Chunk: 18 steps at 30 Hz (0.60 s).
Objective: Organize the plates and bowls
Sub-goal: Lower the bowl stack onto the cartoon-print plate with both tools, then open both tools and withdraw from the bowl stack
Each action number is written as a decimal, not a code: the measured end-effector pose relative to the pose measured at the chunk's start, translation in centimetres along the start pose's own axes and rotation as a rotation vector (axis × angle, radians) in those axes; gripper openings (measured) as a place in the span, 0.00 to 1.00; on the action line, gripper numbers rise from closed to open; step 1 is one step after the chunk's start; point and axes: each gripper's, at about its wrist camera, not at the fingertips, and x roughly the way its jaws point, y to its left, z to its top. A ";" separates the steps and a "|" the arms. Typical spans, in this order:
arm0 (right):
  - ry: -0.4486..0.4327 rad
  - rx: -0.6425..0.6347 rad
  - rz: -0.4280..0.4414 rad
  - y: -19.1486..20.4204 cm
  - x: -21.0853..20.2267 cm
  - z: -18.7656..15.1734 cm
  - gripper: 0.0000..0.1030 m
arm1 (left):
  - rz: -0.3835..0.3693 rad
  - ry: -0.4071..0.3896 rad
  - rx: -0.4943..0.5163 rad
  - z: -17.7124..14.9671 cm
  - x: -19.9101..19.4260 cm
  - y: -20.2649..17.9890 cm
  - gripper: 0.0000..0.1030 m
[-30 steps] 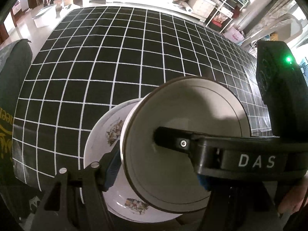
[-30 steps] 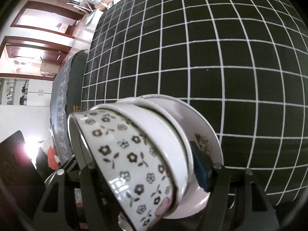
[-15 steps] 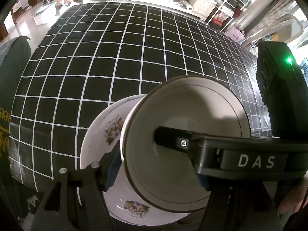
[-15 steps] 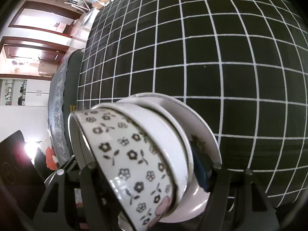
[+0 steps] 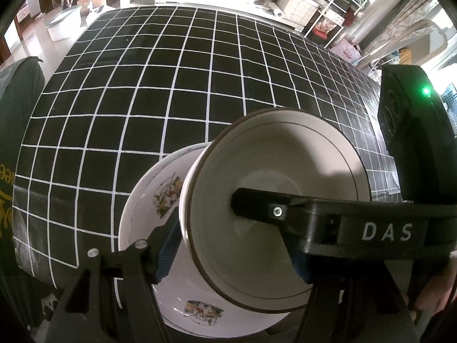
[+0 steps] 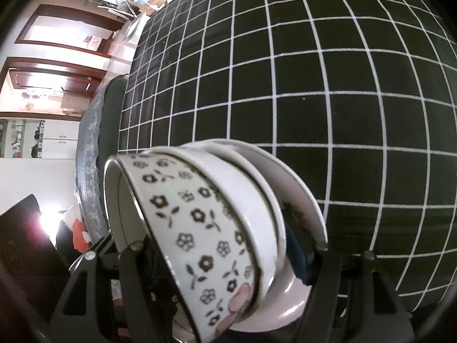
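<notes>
A stack of nested bowls stands tilted on edge over the near edge of the table. Its front bowl (image 5: pixel 274 205) shows a white inside with a brown rim; its outside (image 6: pixel 200 223) carries dark flowers, with a plain white bowl (image 6: pixel 251 188) nested behind. My left gripper (image 5: pixel 232 254) is shut on the stack, one blue pad (image 5: pixel 168 245) on the outside. My right gripper (image 6: pixel 218 254) is shut on the same stack, and one of its fingers (image 5: pixel 342 223) reaches into the front bowl. A floral plate (image 5: pixel 160 200) leans behind the bowls, outside both jaws.
A black cloth with a white grid (image 5: pixel 171 85) covers the table (image 6: pixel 314 85). A dark padded chair (image 5: pixel 17 114) stands at the table's left side. Cluttered shelves (image 5: pixel 328 5) and a white basin (image 5: pixel 61 27) on the floor lie beyond the far edge.
Both grips hold as before. The checked cloth drifts slightly in both views; the stack keeps its place between the fingers.
</notes>
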 end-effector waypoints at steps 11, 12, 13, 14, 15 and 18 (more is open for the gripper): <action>-0.058 -0.006 0.026 -0.9 -2.8 -0.3 0.70 | 0.039 -0.041 -0.014 -0.1 -1.9 0.9 0.62; -0.064 -0.008 0.033 -0.9 -3.0 -0.4 0.70 | 0.042 -0.052 -0.014 -0.2 -2.4 0.9 0.62; -0.071 -0.008 0.038 -0.8 -3.4 -0.6 0.70 | 0.046 -0.062 -0.011 -0.2 -2.8 0.8 0.62; -0.082 -0.009 0.045 -0.8 -3.8 -0.8 0.70 | 0.051 -0.075 -0.008 -0.3 -3.3 0.7 0.62; -0.095 -0.011 0.050 -0.7 -4.4 -1.0 0.70 | 0.053 -0.082 -0.006 -0.2 -3.9 0.6 0.62; -0.135 -0.021 0.059 -0.6 -5.9 -1.7 0.70 | 0.064 -0.119 -0.005 -0.7 -5.6 0.3 0.62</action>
